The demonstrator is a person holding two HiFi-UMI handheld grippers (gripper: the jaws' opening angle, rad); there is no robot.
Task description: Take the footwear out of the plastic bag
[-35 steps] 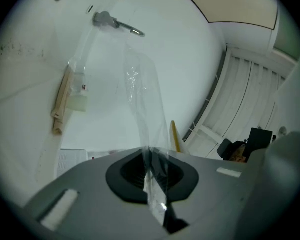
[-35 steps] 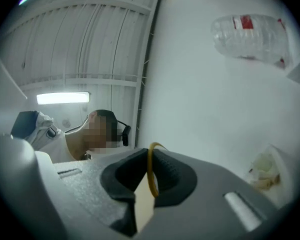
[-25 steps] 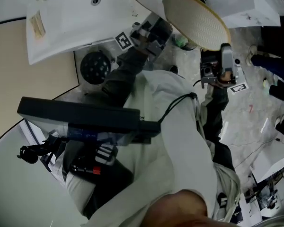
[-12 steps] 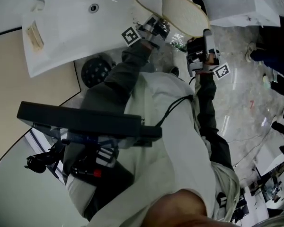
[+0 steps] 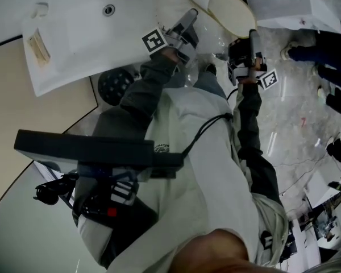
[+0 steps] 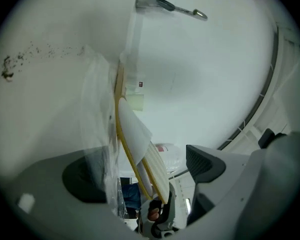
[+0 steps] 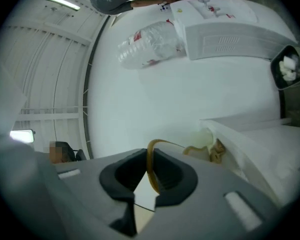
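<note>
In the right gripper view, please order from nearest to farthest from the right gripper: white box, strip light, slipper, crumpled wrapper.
1. slipper, its yellow trim in the right gripper, lower right.
2. crumpled wrapper and white box, top: too close to call.
3. strip light, top left.

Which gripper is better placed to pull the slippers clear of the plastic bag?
Right: the right gripper is shut on the slippers at their yellow rim. The left gripper's jaws have just opened and clamp nothing.

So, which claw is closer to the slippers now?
Right. The right claw is shut on the yellow trim of the slippers. The left claw has just been opening; the slippers hang between its open jaws, not gripped.
</note>
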